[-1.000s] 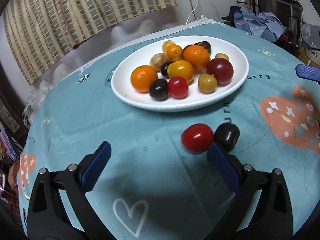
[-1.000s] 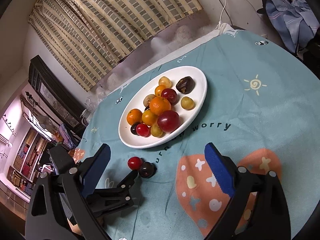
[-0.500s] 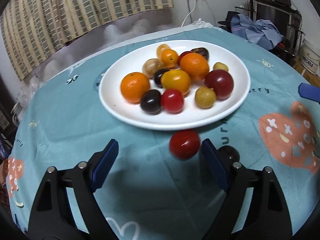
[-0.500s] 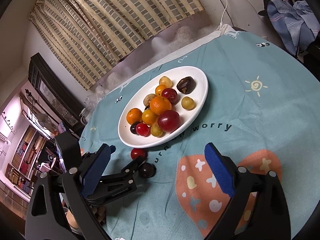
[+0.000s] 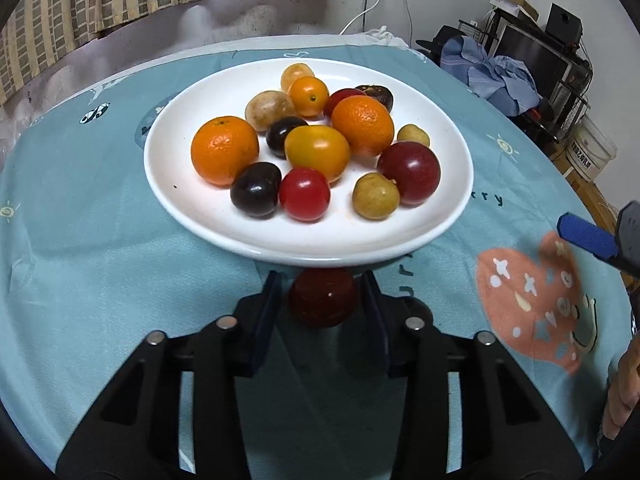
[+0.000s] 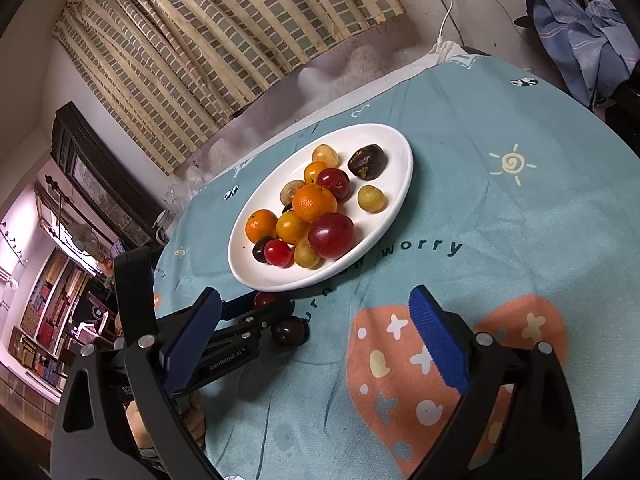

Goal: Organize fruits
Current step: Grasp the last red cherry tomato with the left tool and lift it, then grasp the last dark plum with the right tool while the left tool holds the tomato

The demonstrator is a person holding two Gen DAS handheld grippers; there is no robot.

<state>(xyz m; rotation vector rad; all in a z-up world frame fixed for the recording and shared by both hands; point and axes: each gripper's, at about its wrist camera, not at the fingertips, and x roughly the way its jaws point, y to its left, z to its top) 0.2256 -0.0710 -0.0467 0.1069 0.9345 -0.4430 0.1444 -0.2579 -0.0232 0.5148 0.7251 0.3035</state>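
Note:
A white plate point(image 5: 400, 236) on the teal tablecloth holds several fruits: oranges, red and dark tomatoes, yellow ones. My left gripper point(image 5: 322, 298) is shut on a red cherry tomato point(image 5: 323, 298) right at the plate's near rim; it also shows in the right wrist view point(image 6: 266, 300). A dark cherry tomato point(image 6: 289, 331) lies on the cloth just right of the left gripper, hidden in the left wrist view. My right gripper point(image 6: 316, 344) is open and empty, to the right of the plate point(image 6: 384, 236) above the orange print.
The round table's teal cloth point(image 5: 80, 216) has an orange patch point(image 5: 532, 304) at right. Curtains point(image 6: 224, 32) and a wall stand behind. Clothes and shelves point(image 5: 504, 76) are at the far right, off the table.
My left gripper has closed its jaws on the red cherry tomato and moved closer to the plate. The dark tomato stays on the cloth. The right gripper has hardly moved.

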